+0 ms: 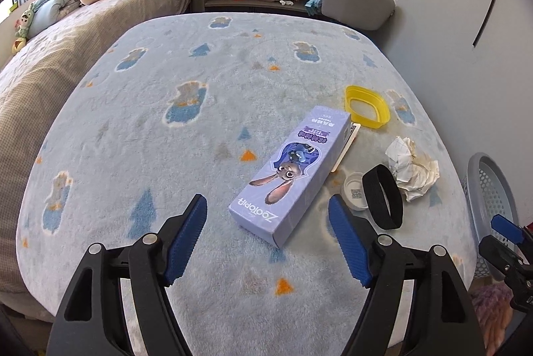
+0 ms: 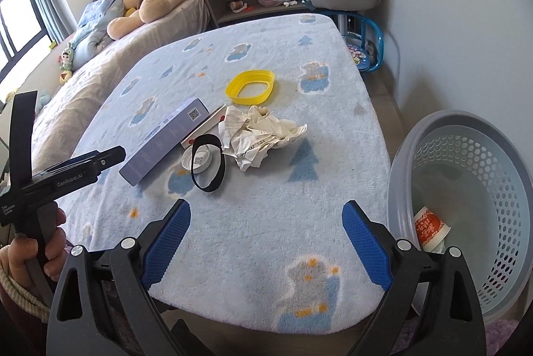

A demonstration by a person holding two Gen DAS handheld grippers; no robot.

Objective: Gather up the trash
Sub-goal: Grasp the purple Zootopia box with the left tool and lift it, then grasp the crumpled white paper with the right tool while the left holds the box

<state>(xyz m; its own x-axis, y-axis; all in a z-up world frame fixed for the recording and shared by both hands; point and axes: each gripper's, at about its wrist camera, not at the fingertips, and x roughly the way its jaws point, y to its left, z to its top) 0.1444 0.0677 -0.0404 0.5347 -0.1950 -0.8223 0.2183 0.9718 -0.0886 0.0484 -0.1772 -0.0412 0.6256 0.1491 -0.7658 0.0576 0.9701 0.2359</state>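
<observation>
Holding our left gripper [image 1: 266,242] spread wide and empty, we find the purple Zootopia box [image 1: 293,173] just ahead on the blue blanket [image 1: 166,156], its long axis running away to the right; our right gripper [image 2: 266,242], also wide, sits nearer the basket [image 2: 466,129].

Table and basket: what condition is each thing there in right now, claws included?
Left claw: open, empty.
Right claw: open, empty.
Purple box: lying flat, closed.
Paper wad: crumpled, on the blanket.
Yellow ring: lying flat.
Black band: loose loop, draped over the white lid.
Basket: holds a paper cup.
</observation>
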